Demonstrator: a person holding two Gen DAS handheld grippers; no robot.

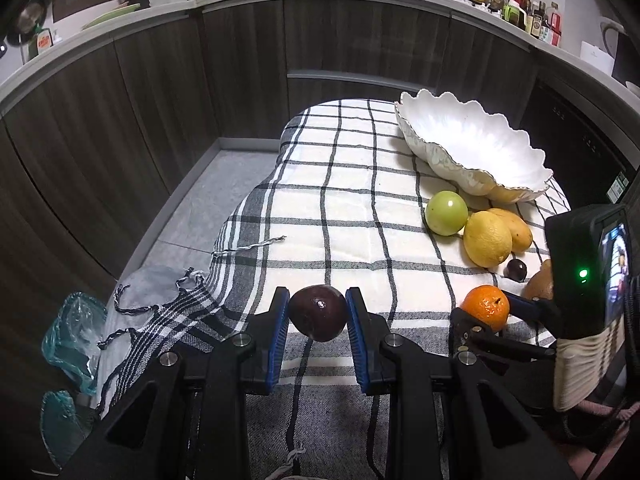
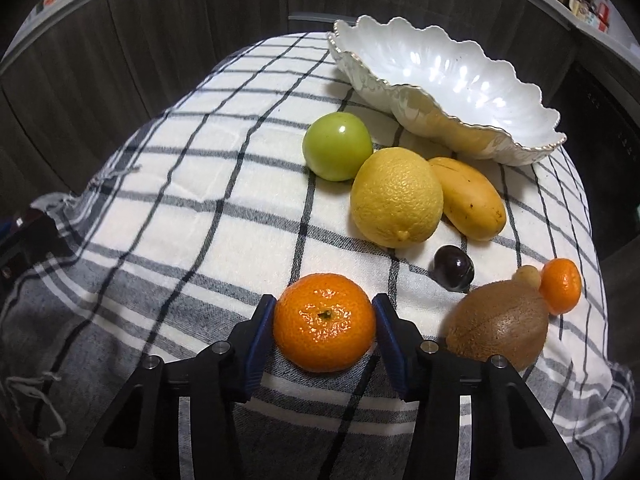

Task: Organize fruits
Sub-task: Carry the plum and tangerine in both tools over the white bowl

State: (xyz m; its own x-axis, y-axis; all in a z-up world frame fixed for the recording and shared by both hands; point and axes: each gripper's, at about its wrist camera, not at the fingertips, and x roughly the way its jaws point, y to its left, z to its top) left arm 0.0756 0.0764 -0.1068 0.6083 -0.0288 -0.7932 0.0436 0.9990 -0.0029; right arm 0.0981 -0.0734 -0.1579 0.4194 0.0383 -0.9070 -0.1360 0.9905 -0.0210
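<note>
My left gripper (image 1: pixel 318 312) is shut on a dark purple passion fruit (image 1: pixel 318 314) above the checked cloth. My right gripper (image 2: pixel 324 322) is shut on an orange mandarin (image 2: pixel 325 322); both also show in the left wrist view (image 1: pixel 486 307). A white scalloped bowl (image 2: pixel 448 80) stands at the far right, also in the left wrist view (image 1: pixel 472 144), with nothing showing inside it. In front of it lie a green apple (image 2: pixel 337 146), a lemon (image 2: pixel 397 197), a yellow mango (image 2: pixel 470 197), a dark plum (image 2: pixel 454 268), a kiwi (image 2: pixel 498 324) and a small mandarin (image 2: pixel 560 286).
The black-and-white checked cloth (image 1: pixel 344 208) covers the table. Dark wooden cabinets (image 1: pixel 240 60) stand behind it, under a cluttered counter. Grey floor (image 1: pixel 208 208) and teal plastic (image 1: pixel 72 328) lie beyond the table's left edge.
</note>
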